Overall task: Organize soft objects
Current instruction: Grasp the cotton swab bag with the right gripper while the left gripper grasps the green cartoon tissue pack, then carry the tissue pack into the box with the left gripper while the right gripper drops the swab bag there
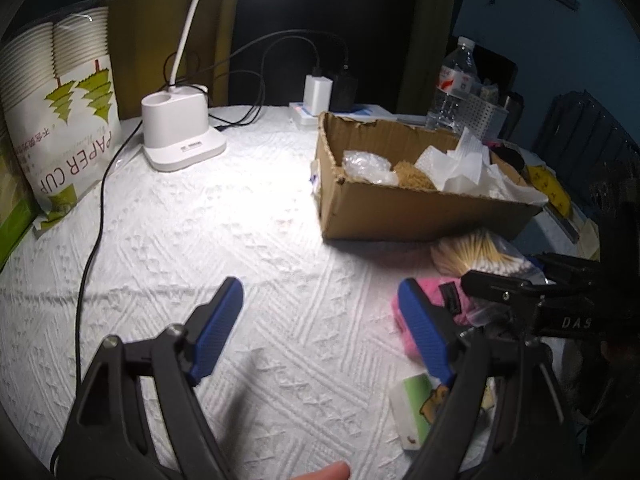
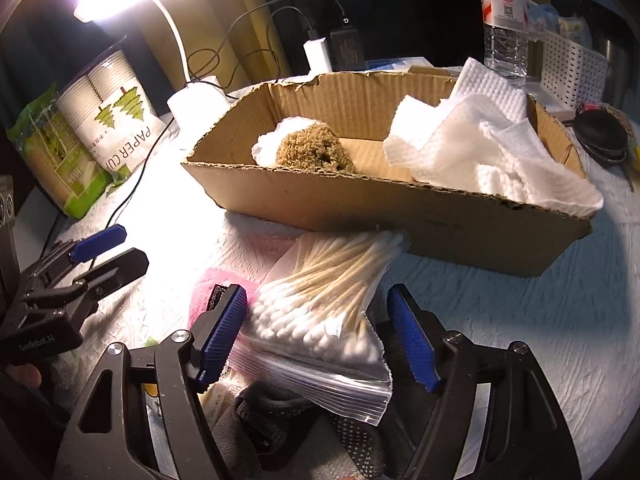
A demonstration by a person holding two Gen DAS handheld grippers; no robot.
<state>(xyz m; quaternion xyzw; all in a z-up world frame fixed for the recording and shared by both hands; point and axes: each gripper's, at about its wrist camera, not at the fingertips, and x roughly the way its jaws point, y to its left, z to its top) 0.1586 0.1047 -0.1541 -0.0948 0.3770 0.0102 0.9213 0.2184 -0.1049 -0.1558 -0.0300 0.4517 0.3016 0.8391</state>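
Observation:
A cardboard box (image 2: pixel 360 204) (image 1: pixel 420 212) holds a brown fuzzy item (image 2: pixel 316 150), white paper towels (image 2: pixel 492 152) and a clear bubble bag (image 1: pixel 366 166). In front of it lies a zip bag of cotton swabs (image 2: pixel 320 300) (image 1: pixel 476 256) over a pink fuzzy item (image 2: pixel 204 292) (image 1: pixel 432 292). A dark dotted glove (image 2: pixel 272 420) lies below the bag. My right gripper (image 2: pixel 320 336) is open, its fingers on either side of the swab bag. My left gripper (image 1: pixel 324 332) is open and empty above the white cloth, left of the pink item.
A white lamp base (image 1: pixel 178 132) and black cables (image 1: pixel 96 216) stand at the back left beside a paper cup pack (image 1: pixel 68 120). Chargers (image 1: pixel 320 92), a water bottle (image 1: pixel 456 80) and a perforated basket (image 2: pixel 568 68) stand behind the box. A small card (image 1: pixel 420 404) lies near my left gripper.

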